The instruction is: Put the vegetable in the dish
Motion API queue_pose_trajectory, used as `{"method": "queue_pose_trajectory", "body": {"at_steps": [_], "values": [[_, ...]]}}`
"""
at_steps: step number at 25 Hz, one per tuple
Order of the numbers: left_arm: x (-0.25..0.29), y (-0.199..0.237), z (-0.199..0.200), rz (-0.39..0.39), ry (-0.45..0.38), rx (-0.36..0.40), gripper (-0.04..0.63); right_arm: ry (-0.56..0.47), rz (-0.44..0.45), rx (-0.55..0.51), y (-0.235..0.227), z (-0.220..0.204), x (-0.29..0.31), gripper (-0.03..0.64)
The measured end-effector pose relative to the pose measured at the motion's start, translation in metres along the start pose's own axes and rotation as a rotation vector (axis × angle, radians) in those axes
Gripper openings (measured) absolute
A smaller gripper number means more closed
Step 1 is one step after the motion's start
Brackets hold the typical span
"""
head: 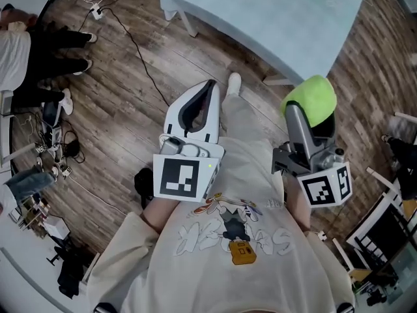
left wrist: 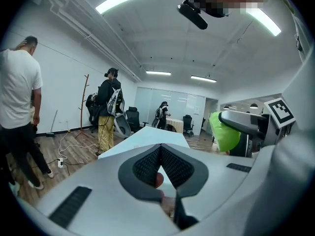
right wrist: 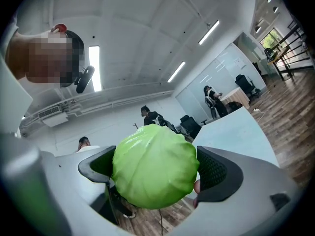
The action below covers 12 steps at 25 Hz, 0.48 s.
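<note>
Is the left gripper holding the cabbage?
No, the cabbage is clamped in the right gripper; the left gripper is shut on nothing.

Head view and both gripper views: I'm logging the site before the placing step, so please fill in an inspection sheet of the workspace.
Surface: pale blue table ahead, only partly in view.
Job's things: cabbage held in the air, not over the table; dish not made out.
Clutter: loose gear on the floor at the left.
Grippers: left gripper shut, nothing held; right gripper shut on the cabbage.
Cables: cable runs across the wood floor from a power strip.
Surroundings: bystanders at the left; office chairs beyond the table.
</note>
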<state>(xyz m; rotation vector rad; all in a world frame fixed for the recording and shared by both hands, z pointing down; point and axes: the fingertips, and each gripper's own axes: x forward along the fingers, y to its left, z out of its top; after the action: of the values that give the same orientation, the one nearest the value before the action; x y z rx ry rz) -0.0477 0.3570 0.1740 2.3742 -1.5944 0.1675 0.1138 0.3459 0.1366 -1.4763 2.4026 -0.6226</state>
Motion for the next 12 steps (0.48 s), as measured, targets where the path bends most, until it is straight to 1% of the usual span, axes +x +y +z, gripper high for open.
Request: {"method": "queue_pose_trajectory", "body": {"at_steps": [5,9,12], "values": [[0.048,0.022,0.013,0.012,0.017,0.006,0.006,0.013,0.001,-0.028,-0.025,0.011,0.051,0.505],[0.099,0.031,0.024,0.018,0.033,0.023,0.006,0.028,0.043,-0.006,-0.049,0.021,0.095,0.505],[0.138,0.031,0.041,0.022,0.036,0.023,0.006,0.041,0.067,-0.010,-0.068,0.035,0.125,0.505]]}}
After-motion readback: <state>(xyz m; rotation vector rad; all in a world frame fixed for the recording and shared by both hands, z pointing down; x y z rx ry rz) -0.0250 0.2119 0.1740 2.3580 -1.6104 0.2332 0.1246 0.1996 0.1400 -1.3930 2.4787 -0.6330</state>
